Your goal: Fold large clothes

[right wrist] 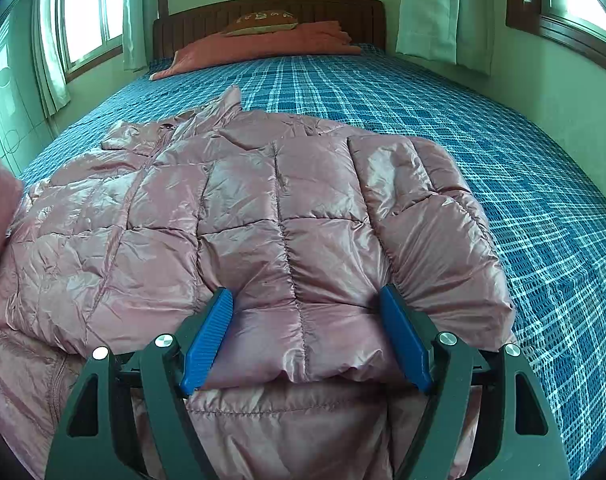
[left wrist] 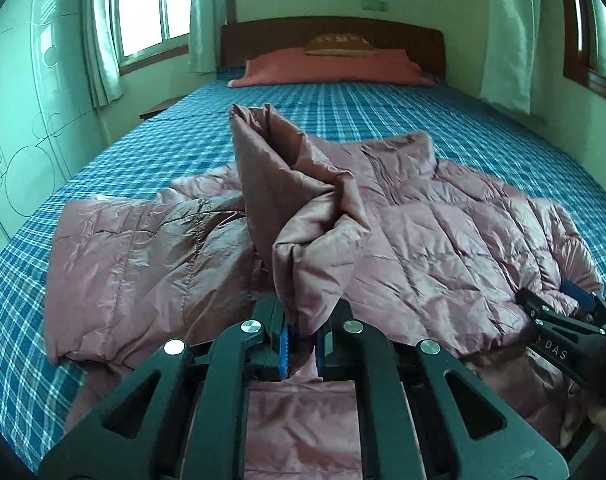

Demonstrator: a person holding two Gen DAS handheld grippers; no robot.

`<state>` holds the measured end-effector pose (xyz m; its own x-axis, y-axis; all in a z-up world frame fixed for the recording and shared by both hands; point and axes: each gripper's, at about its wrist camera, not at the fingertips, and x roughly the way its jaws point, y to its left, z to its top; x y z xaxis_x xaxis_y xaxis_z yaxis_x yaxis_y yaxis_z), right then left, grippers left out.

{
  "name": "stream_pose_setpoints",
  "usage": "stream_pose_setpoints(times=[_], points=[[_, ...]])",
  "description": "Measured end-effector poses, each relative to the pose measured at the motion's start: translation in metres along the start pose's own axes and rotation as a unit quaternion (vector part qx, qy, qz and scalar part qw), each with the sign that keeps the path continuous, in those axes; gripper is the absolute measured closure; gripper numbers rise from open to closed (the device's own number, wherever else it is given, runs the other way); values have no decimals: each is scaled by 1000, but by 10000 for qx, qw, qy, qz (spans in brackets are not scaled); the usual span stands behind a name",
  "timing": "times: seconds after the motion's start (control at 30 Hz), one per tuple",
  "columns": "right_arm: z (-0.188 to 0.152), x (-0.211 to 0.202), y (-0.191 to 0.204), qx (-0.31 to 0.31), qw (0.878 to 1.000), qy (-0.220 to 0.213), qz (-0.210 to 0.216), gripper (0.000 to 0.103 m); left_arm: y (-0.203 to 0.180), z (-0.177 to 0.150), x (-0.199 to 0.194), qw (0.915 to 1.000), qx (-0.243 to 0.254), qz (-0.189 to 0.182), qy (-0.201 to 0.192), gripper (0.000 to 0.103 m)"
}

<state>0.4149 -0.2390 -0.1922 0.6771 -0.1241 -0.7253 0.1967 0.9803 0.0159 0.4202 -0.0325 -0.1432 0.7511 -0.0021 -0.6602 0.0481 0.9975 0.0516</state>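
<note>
Left gripper (left wrist: 302,344): jaws clenched on a fold of the jacket, blue pads pressing the cloth from both sides.
Gripped fold: rises straight ahead of the left jaws as a tall, creased peak of fabric, its top edge well beyond them.
Right gripper (right wrist: 306,334): jaws spread wide, grasping nothing; a quilted panel of the jacket bulges between the two blue pads, and both tips touch the cloth.
Jacket (right wrist: 243,216): pink quilted puffer, spread flat on the bed ahead of both pairs of jaws; its hem runs beneath them, its collar points away toward the headboard.
Sleeve (right wrist: 435,208): lies just right of the right jaws, folded along the jacket's side.
Right gripper seen from the left wrist (left wrist: 563,312): far right of the left jaws, resting at the jacket's edge.
Bed (left wrist: 343,112): blue checked sheet around the jacket on every side.
Pillow (left wrist: 331,68): red, far beyond the jaws, against the dark wooden headboard (left wrist: 403,34).
Cushion (right wrist: 265,22): brown, atop the pillow.
Windows (left wrist: 151,4): curtained, on both side walls.
</note>
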Motion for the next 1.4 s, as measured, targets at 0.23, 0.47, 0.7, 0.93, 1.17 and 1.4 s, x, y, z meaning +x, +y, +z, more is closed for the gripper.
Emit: stream_pose_setpoints(times=[0.23,0.47,0.7,0.93,1.17,1.4], points=[[0,0,0,0,10000,26,-4,28,-31,-12,-12,9993,361,-115,41,41],[11,-10,1,58,9998,174,19,28,-7,-18,-54,9988,126,-466,-32,32],[33,-64,47,149,9963,-224,812,28,62,-20,-80,9986,48,-436,-288,25],[36,-27,125,-147,9898,334,1376,28,141,-22,-63,9984,-515,183,-145,24],[33,-17,141,-101,9836,546,1715,91,170,-23,-54,9974,-665,269,-41,24],[46,-36,56,-13,9964,99,836,93,171,-13,-49,9973,-679,271,-122,23]])
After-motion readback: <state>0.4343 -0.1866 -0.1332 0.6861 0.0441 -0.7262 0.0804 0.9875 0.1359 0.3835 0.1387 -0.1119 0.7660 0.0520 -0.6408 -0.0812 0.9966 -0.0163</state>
